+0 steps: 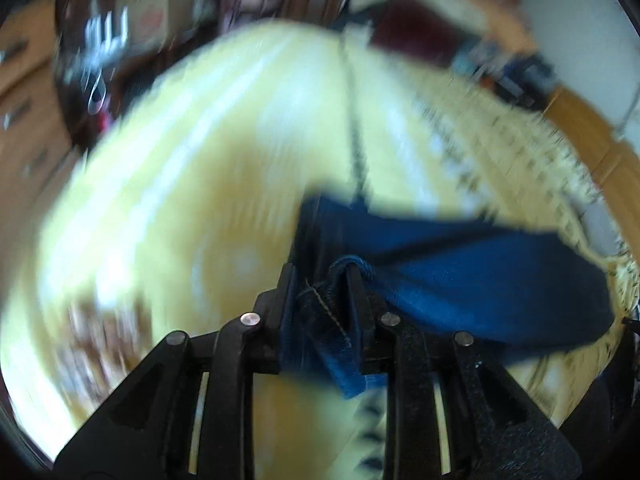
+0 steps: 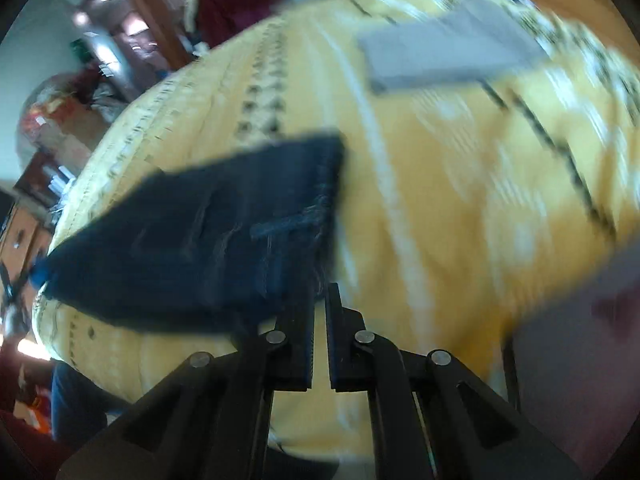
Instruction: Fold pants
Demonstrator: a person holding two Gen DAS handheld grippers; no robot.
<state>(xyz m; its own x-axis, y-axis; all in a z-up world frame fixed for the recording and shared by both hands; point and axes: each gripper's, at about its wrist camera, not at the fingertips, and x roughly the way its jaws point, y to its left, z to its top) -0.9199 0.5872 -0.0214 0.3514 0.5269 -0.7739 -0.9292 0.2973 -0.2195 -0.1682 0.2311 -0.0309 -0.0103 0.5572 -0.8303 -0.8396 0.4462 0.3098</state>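
Note:
The pants are dark blue denim (image 1: 472,280), folded into a thick band on a yellow patterned bedspread (image 1: 168,200). My left gripper (image 1: 322,284) is shut on a hemmed edge of the pants, and the cloth bunches between its jaws. In the right wrist view the pants (image 2: 208,232) lie as a dark slab to the left of centre. My right gripper (image 2: 320,300) stands just at their near right corner, jaws nearly closed with a narrow empty gap, holding nothing. Both views are blurred by motion.
A grey flat object (image 2: 448,52) lies on the bedspread at the far right. Wooden drawers (image 1: 24,92) and cluttered shelves (image 1: 108,40) stand beyond the bed's left side. A dark maroon pillow (image 1: 416,28) is at the far end.

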